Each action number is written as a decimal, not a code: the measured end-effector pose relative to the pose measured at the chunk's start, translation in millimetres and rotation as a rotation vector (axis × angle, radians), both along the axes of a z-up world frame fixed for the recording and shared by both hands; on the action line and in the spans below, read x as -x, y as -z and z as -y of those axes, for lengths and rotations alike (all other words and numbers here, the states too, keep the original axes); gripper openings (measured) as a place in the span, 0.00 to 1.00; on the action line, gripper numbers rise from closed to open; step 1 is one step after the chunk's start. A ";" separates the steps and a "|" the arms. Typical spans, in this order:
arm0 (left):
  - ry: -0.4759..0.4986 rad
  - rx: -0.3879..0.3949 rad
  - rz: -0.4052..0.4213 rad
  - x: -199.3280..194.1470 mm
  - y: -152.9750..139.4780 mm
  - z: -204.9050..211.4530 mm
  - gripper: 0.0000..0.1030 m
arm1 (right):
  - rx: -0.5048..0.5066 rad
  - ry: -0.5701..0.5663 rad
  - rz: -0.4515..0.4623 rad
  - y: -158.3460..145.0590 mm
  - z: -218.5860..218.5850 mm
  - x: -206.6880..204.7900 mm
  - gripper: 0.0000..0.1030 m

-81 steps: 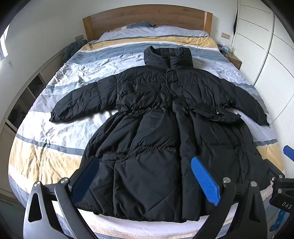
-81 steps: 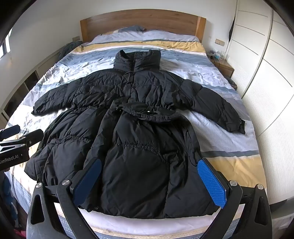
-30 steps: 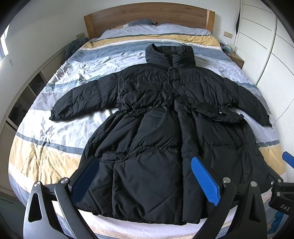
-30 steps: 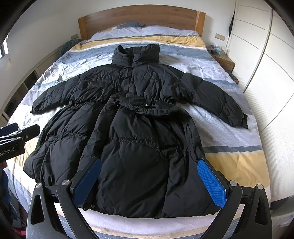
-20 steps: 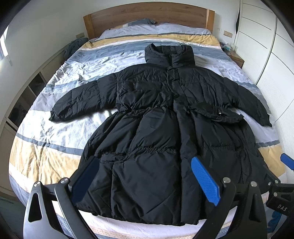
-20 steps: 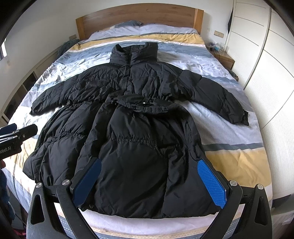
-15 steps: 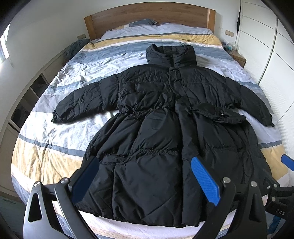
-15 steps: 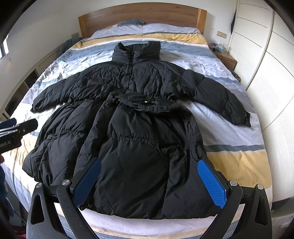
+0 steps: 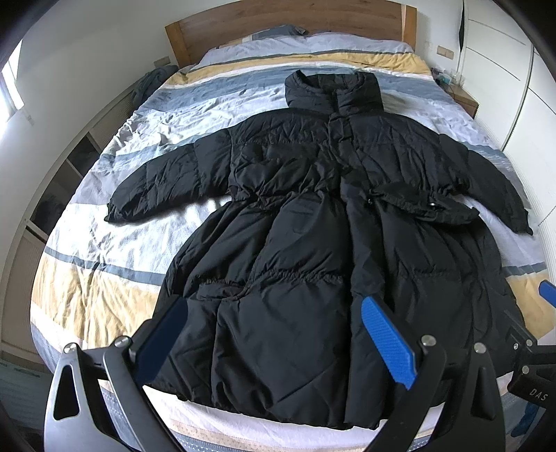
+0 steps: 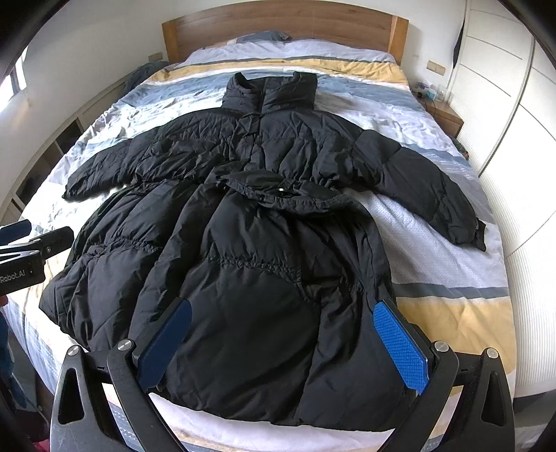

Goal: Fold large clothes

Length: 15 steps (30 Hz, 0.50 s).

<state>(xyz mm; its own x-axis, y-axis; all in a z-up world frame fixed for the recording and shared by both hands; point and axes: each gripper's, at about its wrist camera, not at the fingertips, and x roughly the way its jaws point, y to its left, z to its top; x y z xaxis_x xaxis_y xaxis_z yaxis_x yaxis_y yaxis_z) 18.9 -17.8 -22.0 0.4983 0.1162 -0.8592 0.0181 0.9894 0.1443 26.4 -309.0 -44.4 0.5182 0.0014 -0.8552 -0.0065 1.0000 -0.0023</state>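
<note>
A long black puffer coat (image 9: 305,222) lies face up and spread flat on the bed, collar toward the headboard, both sleeves stretched out to the sides, hem at the foot end. It also shows in the right wrist view (image 10: 257,236). My left gripper (image 9: 274,339) is open and empty, hovering above the hem's left half. My right gripper (image 10: 281,339) is open and empty, hovering above the hem's right half. Each gripper shows at the edge of the other's view.
The bed has a striped blue, yellow and white duvet (image 9: 104,250) and a wooden headboard (image 9: 285,17). White wardrobe doors (image 10: 521,104) stand close on the right, with a small nightstand (image 10: 446,118). Low shelves (image 9: 52,194) run along the left wall.
Both grippers have drifted slightly, staying open above the hem. The coat has not moved.
</note>
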 end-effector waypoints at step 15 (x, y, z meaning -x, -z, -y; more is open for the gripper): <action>-0.020 -0.060 -0.083 -17.1 15.8 10.3 0.98 | -0.100 0.017 -0.082 31.9 19.6 -17.9 1.00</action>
